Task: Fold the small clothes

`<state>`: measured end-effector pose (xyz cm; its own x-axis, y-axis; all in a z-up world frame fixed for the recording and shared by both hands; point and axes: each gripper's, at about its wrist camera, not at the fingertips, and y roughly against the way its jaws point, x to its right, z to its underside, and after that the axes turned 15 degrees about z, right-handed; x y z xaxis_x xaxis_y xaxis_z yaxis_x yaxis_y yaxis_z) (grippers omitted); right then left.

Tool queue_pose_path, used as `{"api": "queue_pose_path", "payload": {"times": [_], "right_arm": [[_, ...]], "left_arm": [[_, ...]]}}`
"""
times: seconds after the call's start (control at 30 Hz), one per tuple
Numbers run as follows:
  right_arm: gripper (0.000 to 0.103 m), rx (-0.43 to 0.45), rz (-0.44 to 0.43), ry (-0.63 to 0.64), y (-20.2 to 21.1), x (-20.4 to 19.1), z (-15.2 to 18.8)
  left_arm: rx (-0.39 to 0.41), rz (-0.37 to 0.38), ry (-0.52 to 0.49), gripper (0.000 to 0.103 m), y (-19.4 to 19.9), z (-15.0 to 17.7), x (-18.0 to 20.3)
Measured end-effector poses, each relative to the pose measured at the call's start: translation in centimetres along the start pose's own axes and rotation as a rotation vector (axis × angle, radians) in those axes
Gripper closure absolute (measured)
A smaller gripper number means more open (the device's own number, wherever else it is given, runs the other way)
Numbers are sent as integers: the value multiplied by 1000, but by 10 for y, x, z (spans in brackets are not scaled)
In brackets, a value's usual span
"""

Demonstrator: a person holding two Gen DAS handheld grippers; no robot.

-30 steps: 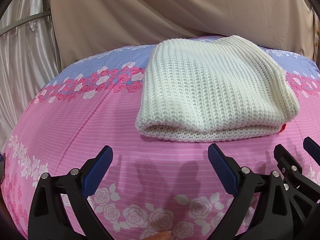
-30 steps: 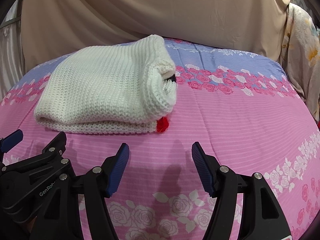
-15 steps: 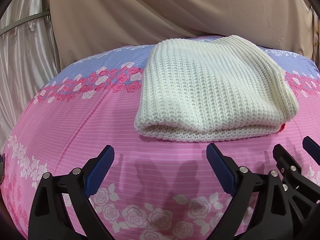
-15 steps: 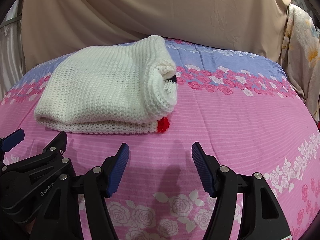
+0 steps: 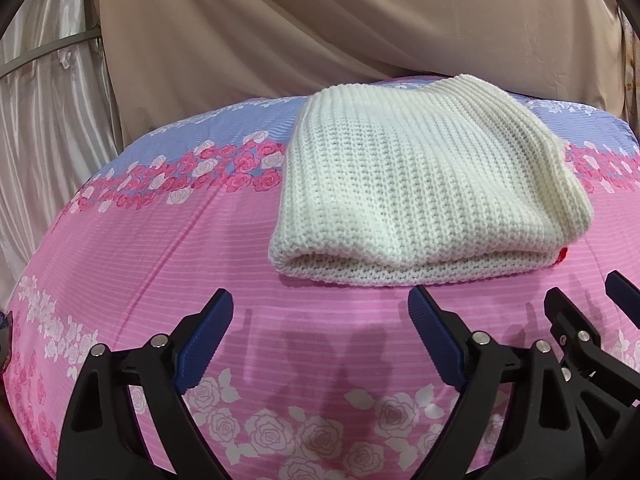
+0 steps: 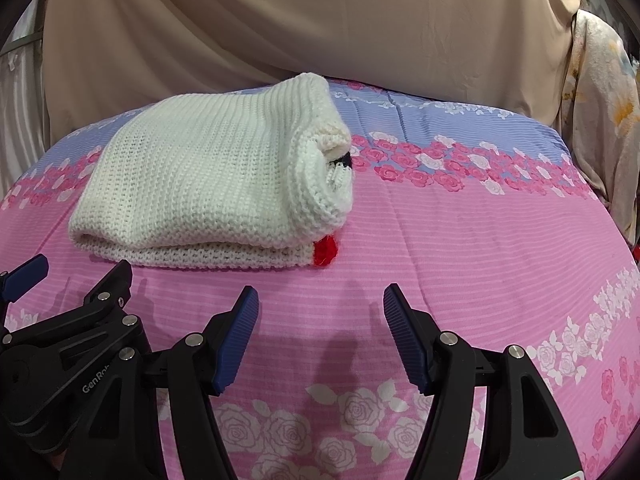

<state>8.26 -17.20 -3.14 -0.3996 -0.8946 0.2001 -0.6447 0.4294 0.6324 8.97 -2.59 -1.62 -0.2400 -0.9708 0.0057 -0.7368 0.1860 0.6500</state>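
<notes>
A white knitted garment (image 5: 424,184) lies folded in a thick rectangle on the pink floral bedspread (image 5: 160,264). It also shows in the right wrist view (image 6: 208,184), with a small red patch (image 6: 325,251) at its near right corner and a dark bit in the rolled right end. My left gripper (image 5: 320,316) is open and empty, just short of the garment's near edge. My right gripper (image 6: 320,312) is open and empty, near the red corner. Each gripper shows at the edge of the other's view.
A beige curtain (image 5: 320,32) hangs behind the bed. A shiny pale curtain with a rail (image 5: 48,92) is at the left. A floral cloth (image 6: 600,92) hangs at the right. Open bedspread (image 6: 480,240) lies right of the garment.
Both grippers have barely shifted, the left a touch nearer the garment. The garment has not moved.
</notes>
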Motion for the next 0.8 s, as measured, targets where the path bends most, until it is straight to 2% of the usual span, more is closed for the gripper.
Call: {"api": "queue_pose_path", "payload": {"times": [0.5,0.63,0.8], "right_arm": [[39,1,2,0,0,1,1],[39,-1,10,3,1,-1,1],[39,0,13,0,1,-2,0]], "left_arm": [[2,3,-7,20,1,-2,-2],[0,7,-16,25,2,-2,1],[2,6,-17,26,2,-3,1]]}}
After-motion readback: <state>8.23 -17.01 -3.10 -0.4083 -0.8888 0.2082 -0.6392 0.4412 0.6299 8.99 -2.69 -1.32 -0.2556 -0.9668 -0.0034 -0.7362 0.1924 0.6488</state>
